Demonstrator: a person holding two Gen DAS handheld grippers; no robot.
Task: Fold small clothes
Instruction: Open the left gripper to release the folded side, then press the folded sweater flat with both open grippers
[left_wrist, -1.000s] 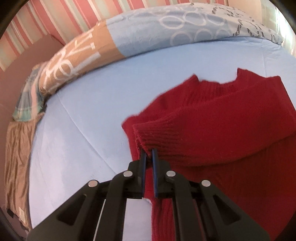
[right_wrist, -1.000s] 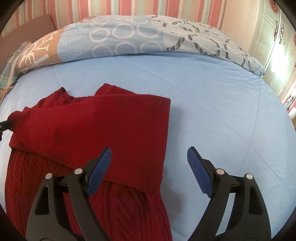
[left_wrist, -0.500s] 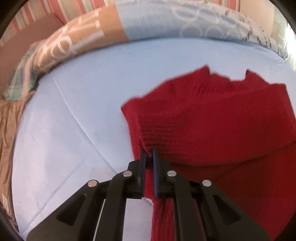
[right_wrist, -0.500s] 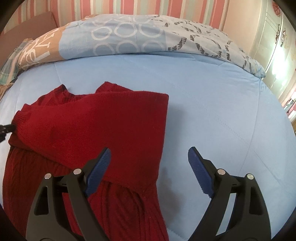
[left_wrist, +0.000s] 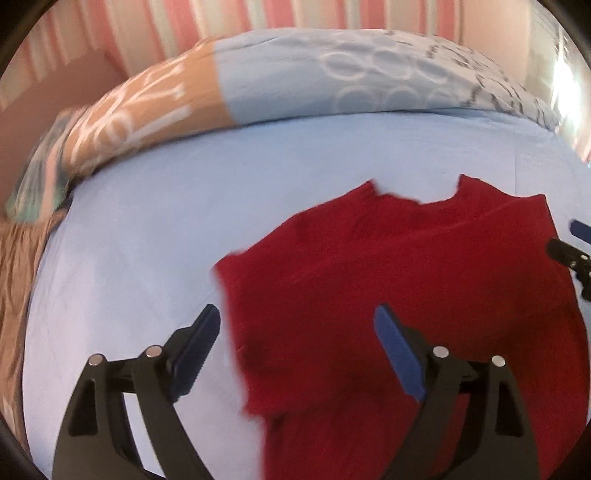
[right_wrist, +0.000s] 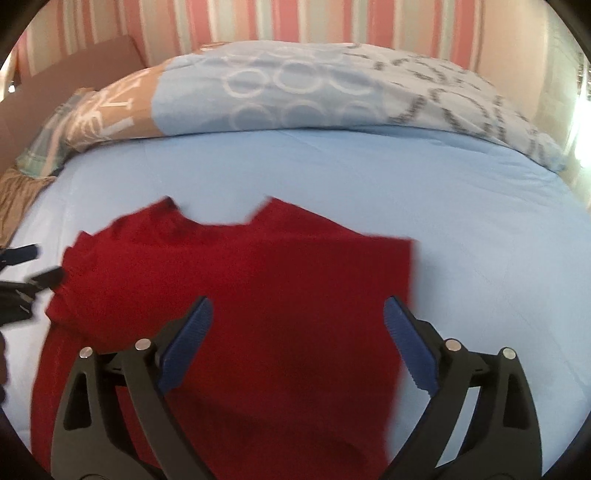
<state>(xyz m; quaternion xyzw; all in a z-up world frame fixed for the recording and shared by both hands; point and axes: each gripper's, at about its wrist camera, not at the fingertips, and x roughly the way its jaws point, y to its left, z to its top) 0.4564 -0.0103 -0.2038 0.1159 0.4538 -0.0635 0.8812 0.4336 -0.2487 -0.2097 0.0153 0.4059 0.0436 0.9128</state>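
Note:
A small red knit sweater (left_wrist: 406, 295) lies on the light blue bed cover (left_wrist: 184, 221), neckline away from me, a sleeve folded across its chest. My left gripper (left_wrist: 299, 332) is open and empty above the sweater's left edge. My right gripper (right_wrist: 299, 325) is open and empty above the sweater (right_wrist: 240, 295). The right gripper's fingertips (left_wrist: 580, 230) show at the right edge of the left wrist view. The left gripper's fingertips (right_wrist: 26, 254) show at the left edge of the right wrist view.
A patterned blue and tan duvet (right_wrist: 295, 88) is bunched along the far side of the bed. A striped pink wall (right_wrist: 258, 18) stands behind it. A brown blanket (left_wrist: 14, 280) hangs at the bed's left edge.
My left gripper has opened and let go of the sleeve cuff, which now lies on the sweater. Both grippers have moved; the right one now hangs over the sweater.

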